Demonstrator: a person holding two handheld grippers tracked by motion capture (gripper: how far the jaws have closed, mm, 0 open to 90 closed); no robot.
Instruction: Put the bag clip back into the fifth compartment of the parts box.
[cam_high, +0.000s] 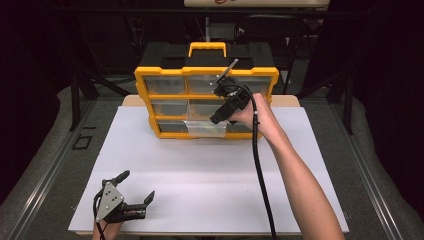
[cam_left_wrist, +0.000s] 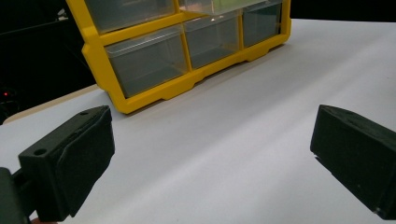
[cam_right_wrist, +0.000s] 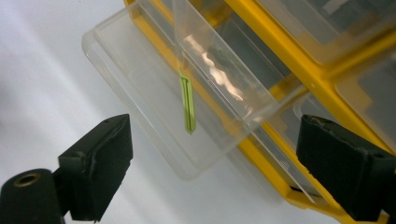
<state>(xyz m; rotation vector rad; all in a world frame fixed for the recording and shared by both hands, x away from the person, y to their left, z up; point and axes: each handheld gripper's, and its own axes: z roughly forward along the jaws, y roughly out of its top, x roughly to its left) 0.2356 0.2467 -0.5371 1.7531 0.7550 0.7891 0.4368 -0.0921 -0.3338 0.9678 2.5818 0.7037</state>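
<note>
White tabletop, dark room: we hover at a pulled-out drawer holding a green clip.

Our right gripper (cam_high: 218, 118), jaws spread wide and pinching nothing, hangs over the clear plastic drawer (cam_right_wrist: 177, 107) drawn out of the bottom row of the yellow-framed organiser with transparent bins (cam_high: 206, 100). Seen from the right gripper view, a slim lime-green paper clip (cam_right_wrist: 188, 103) lies in that drawer at twelve o'clock from the jaws, probably dropped there for sorting. Our left gripper (cam_high: 137, 192), also spread and empty, rests at seven o'clock on the white board (cam_high: 210, 185), well apart, seemingly kept out of the way.
</note>
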